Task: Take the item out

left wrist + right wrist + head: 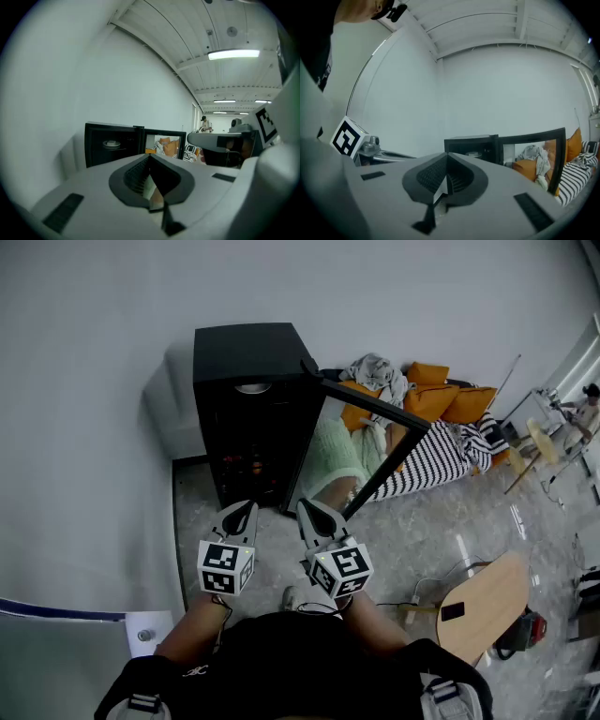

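We find left gripper [242, 512] and right gripper [314, 512] closed, empty, facing the open tall black cabinet [246, 357], evidently to reach its round pale item [253, 388].

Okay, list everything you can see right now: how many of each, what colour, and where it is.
cabinet: one, black, against the white wall, straight ahead
door: one, black frame with glass, swung open at the cabinet's right
round item: one, pale, on the cabinet's top shelf
cushions: several, orange, on the floor beyond the door
bedding: one, black-and-white striped, beside the cushions
table: one, light wood, lower right
left gripper: one, grey, shut, empty, facing the cabinet
right gripper: one, grey, shut, empty, beside the left
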